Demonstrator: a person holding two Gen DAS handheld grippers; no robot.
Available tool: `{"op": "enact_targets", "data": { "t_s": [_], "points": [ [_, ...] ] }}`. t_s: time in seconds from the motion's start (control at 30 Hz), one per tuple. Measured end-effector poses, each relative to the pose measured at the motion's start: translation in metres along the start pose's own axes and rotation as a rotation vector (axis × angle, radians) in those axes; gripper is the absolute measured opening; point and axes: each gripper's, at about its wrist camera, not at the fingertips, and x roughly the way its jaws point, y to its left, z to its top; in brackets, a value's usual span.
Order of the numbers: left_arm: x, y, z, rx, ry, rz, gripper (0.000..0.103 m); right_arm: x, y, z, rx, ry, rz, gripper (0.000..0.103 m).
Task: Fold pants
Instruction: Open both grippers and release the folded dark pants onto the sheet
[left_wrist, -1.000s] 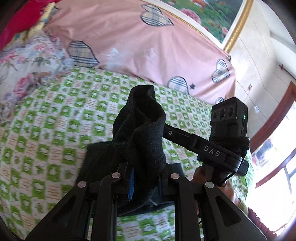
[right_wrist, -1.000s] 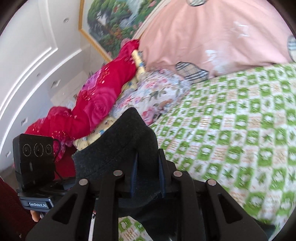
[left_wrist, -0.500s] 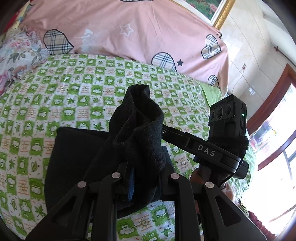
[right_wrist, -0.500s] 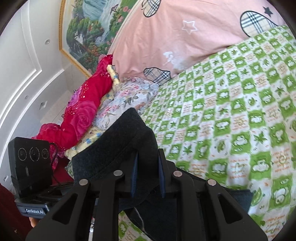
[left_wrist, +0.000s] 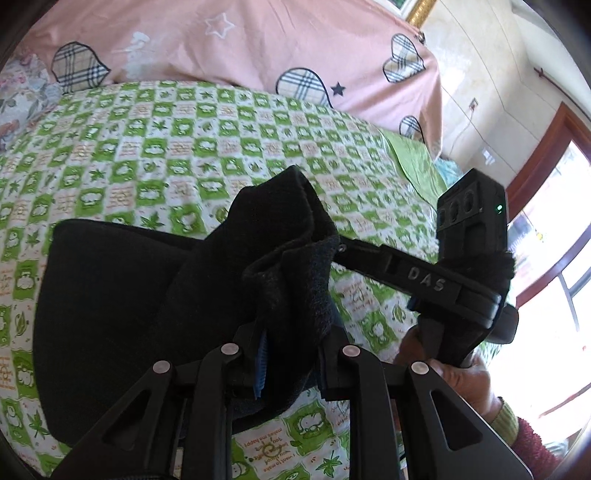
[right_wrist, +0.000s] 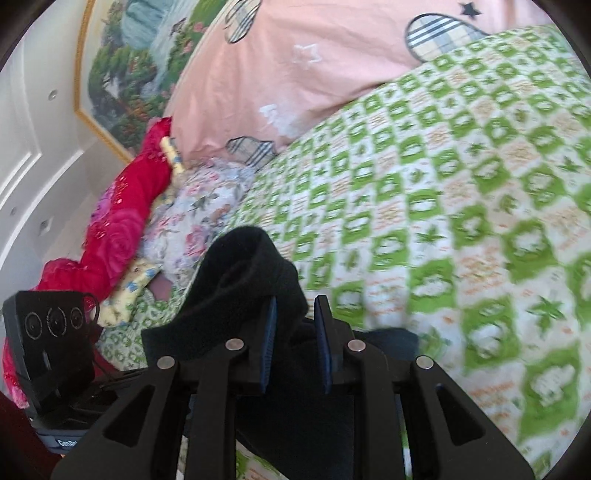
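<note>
The black pants (left_wrist: 122, 314) lie partly spread on the green-and-white checked bedsheet (left_wrist: 155, 147). My left gripper (left_wrist: 291, 354) is shut on a bunched edge of the pants, which stands up between its fingers. My right gripper (right_wrist: 293, 332) is shut on another bunched edge of the pants (right_wrist: 240, 273); its blue pads stand slightly apart around the cloth. The right gripper's body (left_wrist: 469, 266) shows in the left wrist view, close to the right. The left gripper's body (right_wrist: 48, 339) shows at the lower left of the right wrist view.
A pink quilt with plaid hearts (left_wrist: 240, 40) lies along the head of the bed. A floral pillow (right_wrist: 199, 206) and red bedding (right_wrist: 122, 229) are piled at the left. A window with a wooden frame (left_wrist: 550, 229) is on the right.
Both grippers have come down toward the bed with the pants edge. More of the black cloth now lies spread on the sheet. The views have tilted toward the mattress.
</note>
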Motion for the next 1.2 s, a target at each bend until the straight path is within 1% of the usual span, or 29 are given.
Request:
{"op": "enact_targets", "data": {
  "t_s": [0.07,0.17,0.23,0.27,0.3,0.33,0.37,0.43,0.5,0.57,0.6,0.7,0.73,0.77,0.8,0.9,1.07,1.2],
  "points": [
    [0.003,-0.003,-0.002,0.014,0.004,-0.002,0.02,-0.006,-0.003,-0.004,0.01,-0.009,-0.02,0.023],
    [0.007,-0.006,-0.004,0.029,0.018,-0.012,0.025,-0.012,-0.004,-0.009,0.016,-0.007,-0.068,0.023],
    [0.007,-0.005,-0.005,0.032,0.027,-0.034,0.033,-0.014,-0.002,-0.013,0.018,-0.007,-0.098,0.023],
    [0.006,-0.005,-0.005,0.031,0.029,-0.045,0.035,-0.016,-0.002,-0.015,0.022,-0.007,-0.113,0.026],
    [0.005,-0.005,-0.006,0.027,0.032,-0.063,0.042,-0.017,-0.001,-0.016,0.029,-0.008,-0.131,0.029],
    [0.004,-0.005,-0.007,0.022,0.041,-0.089,0.044,-0.019,-0.001,-0.016,0.036,-0.009,-0.151,0.04],
    [0.002,-0.004,-0.008,0.019,0.046,-0.107,0.045,-0.022,-0.001,-0.017,0.043,-0.016,-0.173,0.051],
    [-0.006,-0.006,-0.01,0.026,0.035,-0.118,0.047,-0.029,0.0,-0.019,0.053,-0.039,-0.195,0.057],
    [-0.013,-0.005,-0.011,0.029,0.027,-0.13,0.048,-0.037,0.002,-0.019,0.064,-0.063,-0.214,0.058],
    [-0.024,-0.004,-0.011,0.028,0.013,-0.141,0.051,-0.044,0.005,-0.019,0.077,-0.087,-0.233,0.065],
    [-0.027,-0.003,-0.011,0.028,0.005,-0.144,0.053,-0.048,0.006,-0.02,0.082,-0.099,-0.246,0.067],
    [-0.044,0.004,-0.011,0.024,-0.03,-0.129,0.059,-0.056,0.01,-0.02,0.096,-0.122,-0.254,0.075],
    [-0.049,0.007,-0.01,0.019,-0.041,-0.119,0.062,-0.056,0.013,-0.02,0.099,-0.126,-0.262,0.08],
    [-0.055,0.013,-0.01,0.006,-0.053,-0.105,0.062,-0.056,0.016,-0.021,0.099,-0.128,-0.268,0.082],
    [-0.058,0.016,-0.01,-0.001,-0.059,-0.098,0.063,-0.056,0.021,-0.022,0.098,-0.129,-0.274,0.083],
    [-0.069,0.038,-0.011,-0.06,-0.08,-0.048,0.073,-0.052,0.034,-0.025,0.083,-0.118,-0.281,0.084],
    [-0.081,0.074,-0.015,-0.144,-0.097,0.01,0.074,-0.038,0.056,-0.03,0.025,-0.09,-0.334,0.088],
    [-0.084,0.099,-0.019,-0.198,-0.097,0.05,0.075,-0.027,0.067,-0.034,-0.006,-0.066,-0.4,0.089]
  ]
}}
